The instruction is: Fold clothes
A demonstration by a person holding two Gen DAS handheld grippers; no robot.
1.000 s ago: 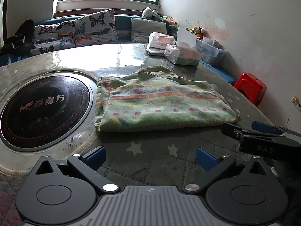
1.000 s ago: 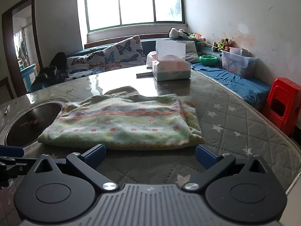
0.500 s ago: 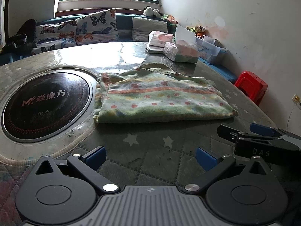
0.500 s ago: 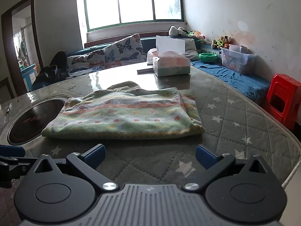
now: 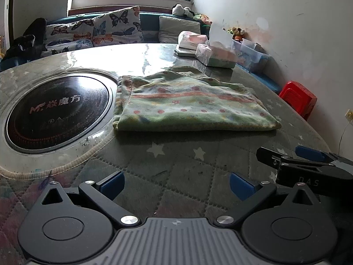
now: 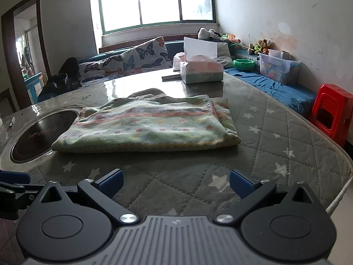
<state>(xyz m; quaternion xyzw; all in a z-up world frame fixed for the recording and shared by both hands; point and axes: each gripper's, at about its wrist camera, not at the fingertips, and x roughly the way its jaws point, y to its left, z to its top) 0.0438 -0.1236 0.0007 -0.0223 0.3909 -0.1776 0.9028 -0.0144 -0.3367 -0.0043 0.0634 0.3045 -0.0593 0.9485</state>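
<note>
A folded green garment with red dots and stripes [image 5: 187,108] lies flat on the quilted table cover [image 5: 167,161]; it also shows in the right wrist view [image 6: 150,128]. My left gripper [image 5: 176,182] is open and empty, above the cover, short of the garment's near edge. My right gripper [image 6: 175,181] is open and empty, also short of the near edge. The right gripper's side shows at the right of the left wrist view [image 5: 308,165]. The left gripper's side shows at the left edge of the right wrist view [image 6: 13,183].
A round black cooktop [image 5: 57,108] is set in the table left of the garment. A tissue box [image 6: 200,70] and a packet [image 5: 192,40] stand at the far side. A red stool [image 6: 331,119] and a bench with a plastic bin [image 6: 278,67] are right of the table.
Both grippers have drawn back from the garment and risen a little. The garment lies where it was. Both stay open.
</note>
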